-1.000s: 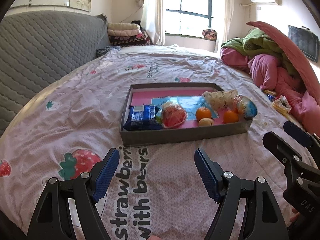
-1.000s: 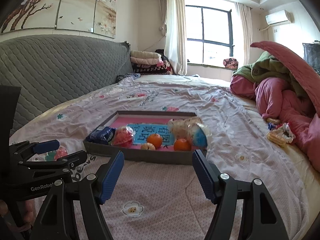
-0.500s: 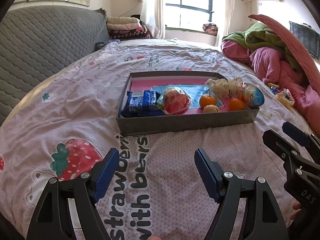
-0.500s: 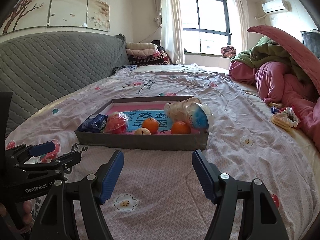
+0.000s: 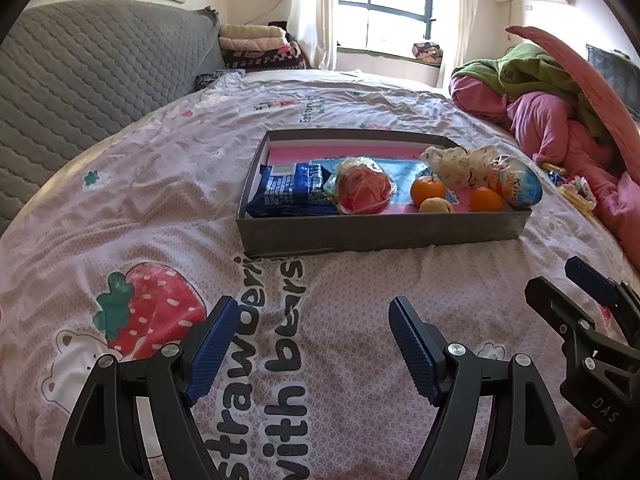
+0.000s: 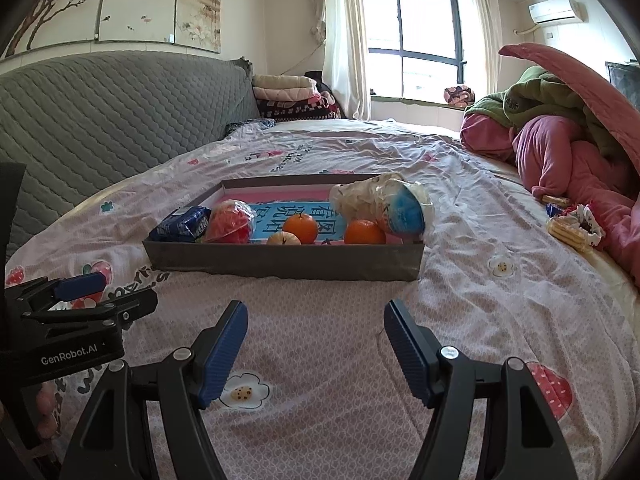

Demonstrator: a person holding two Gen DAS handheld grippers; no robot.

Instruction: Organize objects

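Box front wall [image 6: 280, 261] hides snack bottoms; white bag [image 5: 460, 162] contents unclear; rt tool [image 5: 568, 292] cut off.

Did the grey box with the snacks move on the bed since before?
No. The grey cardboard box sits by the same "strawberry" lettering on the pink bedsheet. It only looks bigger because the camera came closer.

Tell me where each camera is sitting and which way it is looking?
Left wrist: sits on the left gripper, looks along its open blue fingers over the strawberry bedsheet at the grey tray; the right gripper shows at right.
Right wrist: sits on the right gripper, fingers open, facing the same tray; the left gripper and fingertips of a hand show at left.
Shared: tray, two oranges, window.
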